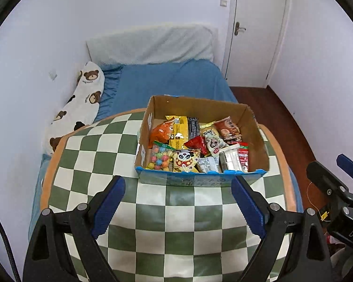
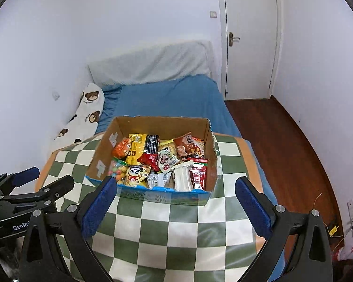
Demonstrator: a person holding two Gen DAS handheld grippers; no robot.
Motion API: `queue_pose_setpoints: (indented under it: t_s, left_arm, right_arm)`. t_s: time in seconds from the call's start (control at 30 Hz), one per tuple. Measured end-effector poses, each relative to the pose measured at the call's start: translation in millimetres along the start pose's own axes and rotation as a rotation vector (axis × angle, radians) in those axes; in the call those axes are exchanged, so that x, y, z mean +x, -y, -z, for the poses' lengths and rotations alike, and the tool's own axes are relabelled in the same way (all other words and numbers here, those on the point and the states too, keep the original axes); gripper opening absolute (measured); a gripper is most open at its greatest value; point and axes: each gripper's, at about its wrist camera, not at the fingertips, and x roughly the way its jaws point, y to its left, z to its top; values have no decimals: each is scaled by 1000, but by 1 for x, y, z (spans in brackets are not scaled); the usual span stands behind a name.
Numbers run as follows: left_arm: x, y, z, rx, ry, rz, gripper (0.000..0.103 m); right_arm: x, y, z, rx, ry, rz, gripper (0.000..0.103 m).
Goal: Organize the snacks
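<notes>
Checkered table [image 1: 153,211]: snack box [image 1: 195,108] long axis runs away from cameras; left tongs [image 1: 177,202], right tongs [image 2: 176,204] wide, empty.

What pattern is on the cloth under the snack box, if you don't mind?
A green and white checkerboard cloth, clearest in the left wrist view.

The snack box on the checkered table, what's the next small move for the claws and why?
Probably lower the left claw toward the panda packet at the near edge of the cardboard box. Both claws hang open and empty short of the box, and the snacks inside lie jumbled, none sorted yet.
</notes>
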Motion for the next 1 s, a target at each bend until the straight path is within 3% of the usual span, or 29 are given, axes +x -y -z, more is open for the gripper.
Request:
queue_pose_setpoints:
  t_s: [0.47,0.9,1.0]
  left_arm:
    - [-59,6,27,18,66,-30,92]
    - [-71,6,27,-11,114,-34,92]
    - [-61,8,23,-5,126,-43,103]
  right_arm:
    - [-86,-2,20,-11,89,33,103]
    - [-93,-2,21,-13,82,21,103]
    - [-83,1,18,-12,82,33,103]
